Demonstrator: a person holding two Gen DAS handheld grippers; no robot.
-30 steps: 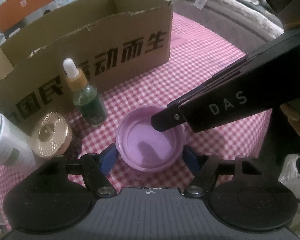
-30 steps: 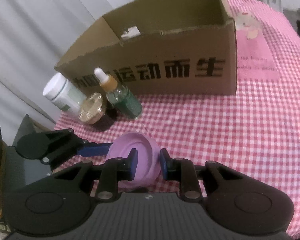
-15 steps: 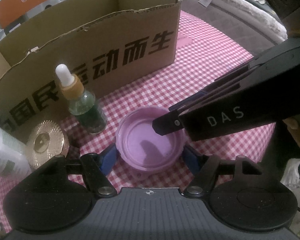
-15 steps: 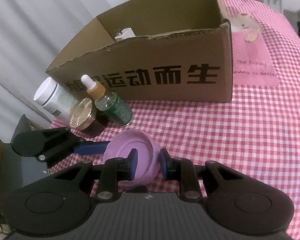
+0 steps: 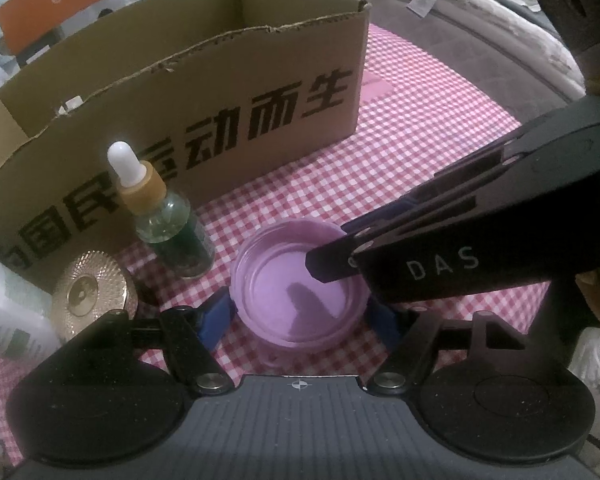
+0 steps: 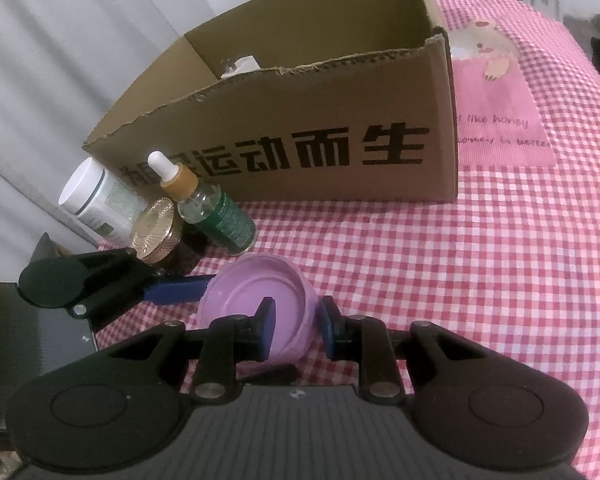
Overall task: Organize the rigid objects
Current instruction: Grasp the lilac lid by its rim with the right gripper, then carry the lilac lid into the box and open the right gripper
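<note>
Both grippers are working one purple lid, upturned on the checked bench. Right gripper is pinching its rim; left gripper fingers are bracketing it, contact unclear. Cardboard box is holding one white item so far. Dropper bottle, gold-capped jar and white tub are still waiting outside, beside the box.

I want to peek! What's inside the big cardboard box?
Over the cardboard box wall, only a small white thing peeks out. The box's front wall hides the rest.
</note>
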